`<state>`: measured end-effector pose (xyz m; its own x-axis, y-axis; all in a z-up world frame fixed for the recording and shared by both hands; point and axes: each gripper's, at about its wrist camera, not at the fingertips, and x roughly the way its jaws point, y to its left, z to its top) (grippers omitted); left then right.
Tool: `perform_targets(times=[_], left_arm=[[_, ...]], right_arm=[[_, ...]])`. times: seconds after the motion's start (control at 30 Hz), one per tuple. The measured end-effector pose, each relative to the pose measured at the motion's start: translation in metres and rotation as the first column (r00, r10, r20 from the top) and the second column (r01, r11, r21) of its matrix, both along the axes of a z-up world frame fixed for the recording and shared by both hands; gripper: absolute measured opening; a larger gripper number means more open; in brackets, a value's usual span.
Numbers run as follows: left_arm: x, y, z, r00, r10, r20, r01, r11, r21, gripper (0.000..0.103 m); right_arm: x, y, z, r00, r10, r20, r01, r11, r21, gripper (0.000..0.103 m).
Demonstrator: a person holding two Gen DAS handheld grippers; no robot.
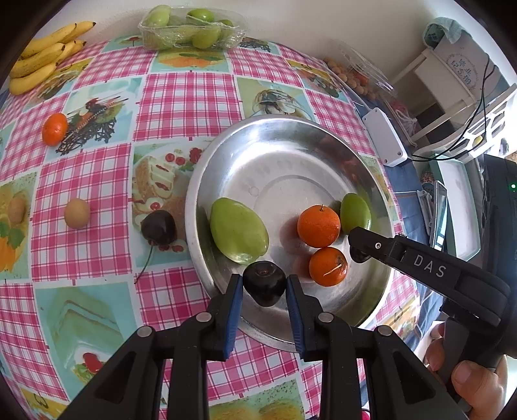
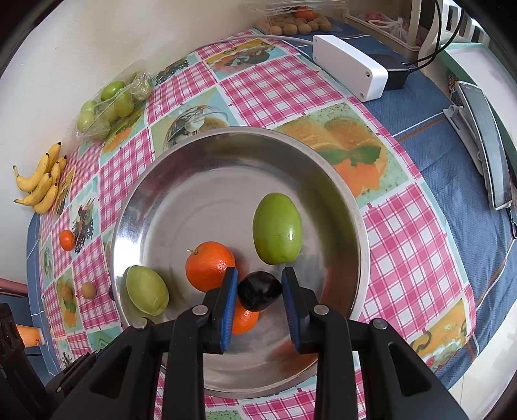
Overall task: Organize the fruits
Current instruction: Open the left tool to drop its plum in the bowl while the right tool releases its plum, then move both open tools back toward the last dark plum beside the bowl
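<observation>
A steel plate [image 1: 226, 168] [image 2: 168, 181] holds two green fruits [image 1: 238, 235] [image 2: 276, 228] and two tangerines [image 1: 318, 225] [image 2: 208, 265]. My left gripper [image 1: 264, 284] holds a dark cherry [image 1: 265, 287] between its blue pads over the plate's near rim. My right gripper [image 2: 259, 289] holds another dark cherry [image 2: 258, 290] just above the plate, beside the tangerines; it also shows in the left wrist view [image 1: 358, 250]. Outside the plate lie a third cherry [image 1: 159, 227], a tan fruit [image 1: 77, 213] and a tangerine [image 1: 55, 128].
Bananas [image 1: 42, 55] and a tray of green fruits [image 1: 190, 29] lie at the table's far edge by the wall. A white box [image 2: 349, 66], a phone [image 2: 484, 142] and a box of small brown fruits [image 2: 300, 24] sit to the right.
</observation>
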<state>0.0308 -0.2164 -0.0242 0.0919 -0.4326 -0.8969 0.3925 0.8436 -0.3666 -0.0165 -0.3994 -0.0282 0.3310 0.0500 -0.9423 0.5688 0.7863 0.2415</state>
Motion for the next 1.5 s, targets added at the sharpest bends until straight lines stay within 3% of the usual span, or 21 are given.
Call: perform_targets(times=[0.67,0.9,1.2,1.27,1.33,1.37,1.47,1.5], left_arm=[[0.005,0.011,0.007,1.0,0.029,0.01,-0.029,1.0,-0.005,0.031],[0.022,0.046,0.015,0.981,0.172,0.086,-0.179,0.98,0.084,0.031],[0.042,0.1,0.02,0.94,0.333,0.077,-0.337,0.939,0.063,0.031],[0.044,0.107,0.022,0.932,0.354,0.079,-0.358,0.932,0.058,0.036],[0.045,0.111,0.022,0.927,0.365,0.081,-0.37,0.927,0.056,0.049],[0.046,0.112,0.022,0.926,0.368,0.079,-0.372,0.927,0.053,0.052],[0.047,0.114,0.021,0.927,0.37,0.064,-0.373,0.926,0.056,0.06],[0.047,0.114,0.019,0.927,0.37,0.059,-0.374,0.925,0.065,0.063]], right_arm=[[0.0,0.002,0.004,1.0,0.011,0.013,-0.011,1.0,-0.01,0.029],[0.002,0.006,0.004,1.0,0.027,0.014,-0.027,1.0,-0.016,0.029],[0.009,0.021,0.011,0.995,0.086,0.04,-0.086,0.996,-0.017,0.029],[0.009,0.024,0.014,0.994,0.097,0.049,-0.096,0.995,-0.016,0.029],[0.01,0.027,0.016,0.993,0.106,0.054,-0.105,0.994,-0.023,0.029],[0.011,0.028,0.017,0.992,0.112,0.055,-0.111,0.993,-0.028,0.033],[0.013,0.033,0.017,0.99,0.129,0.047,-0.128,0.991,-0.039,0.065],[0.014,0.035,0.016,0.989,0.139,0.044,-0.137,0.99,-0.043,0.068]])
